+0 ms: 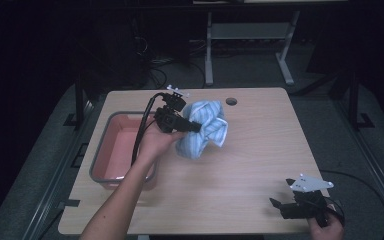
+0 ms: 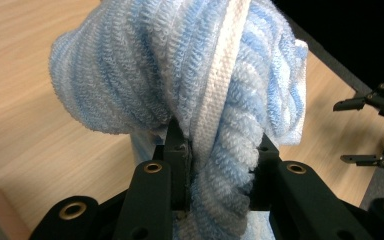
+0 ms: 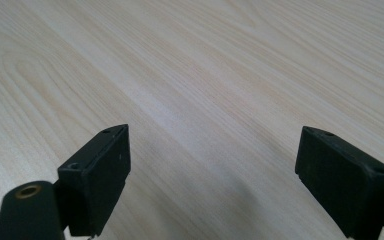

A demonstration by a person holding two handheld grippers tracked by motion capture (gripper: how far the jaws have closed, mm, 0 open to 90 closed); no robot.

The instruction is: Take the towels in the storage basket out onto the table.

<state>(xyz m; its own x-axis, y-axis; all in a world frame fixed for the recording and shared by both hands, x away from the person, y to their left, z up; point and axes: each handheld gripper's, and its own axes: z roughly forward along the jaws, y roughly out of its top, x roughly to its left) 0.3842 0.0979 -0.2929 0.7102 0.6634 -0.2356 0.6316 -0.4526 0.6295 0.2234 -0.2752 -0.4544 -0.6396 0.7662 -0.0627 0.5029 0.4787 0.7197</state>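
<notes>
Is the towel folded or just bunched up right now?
Bunched, not folded. The towel hangs in a crumpled wad from the left gripper, whose jaws pinch a twisted clump of it.

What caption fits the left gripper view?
Left gripper clamps a bunched blue-and-white striped towel above the wooden table.

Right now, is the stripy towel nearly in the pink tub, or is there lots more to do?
Done: the left gripper has pinched the blue striped towel and holds it bunched up above the table. In hand: the towel hangs beside the pink tub, not over it. Left: probably carrying it across and letting go. The right gripper waits open near the table's front corner.
</notes>
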